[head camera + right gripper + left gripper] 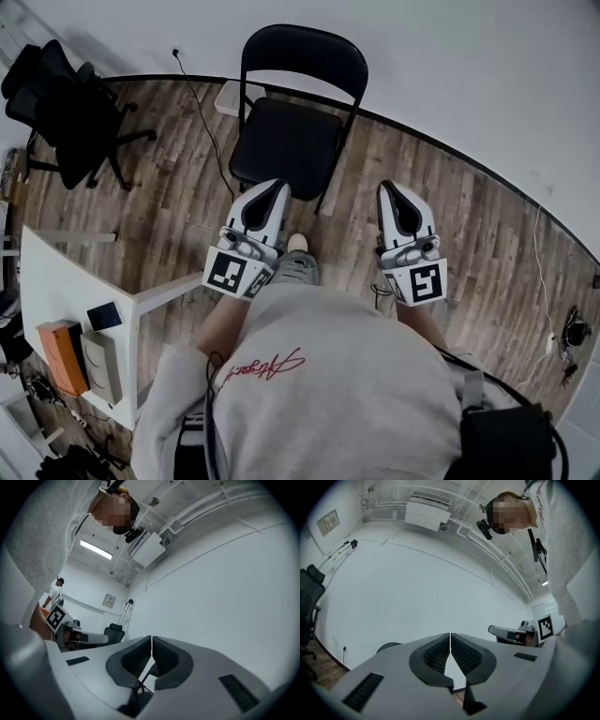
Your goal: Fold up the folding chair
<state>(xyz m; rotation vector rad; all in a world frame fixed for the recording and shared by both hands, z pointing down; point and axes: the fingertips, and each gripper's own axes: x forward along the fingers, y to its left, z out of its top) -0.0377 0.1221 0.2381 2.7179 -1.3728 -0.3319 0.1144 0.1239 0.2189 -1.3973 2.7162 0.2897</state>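
A black folding chair (291,131) stands unfolded against the white wall, its seat facing me. In the head view my left gripper (278,185) is shut and empty, its tip just over the seat's front edge. Off the chair's front right corner, my right gripper (387,187) is also shut and empty. In the left gripper view the left gripper (450,634) shows its pads pressed together, with the chair's backrest top (388,646) peeking over the body. In the right gripper view the right gripper (151,638) is closed too, and part of the chair (145,679) shows below the pads.
A black office chair (66,112) stands at the far left. A white table (66,291) with an orange box (58,356) and small devices sits at the near left. A cable (202,117) runs along the wooden floor beside the chair. Another person (55,594) stands in the distance.
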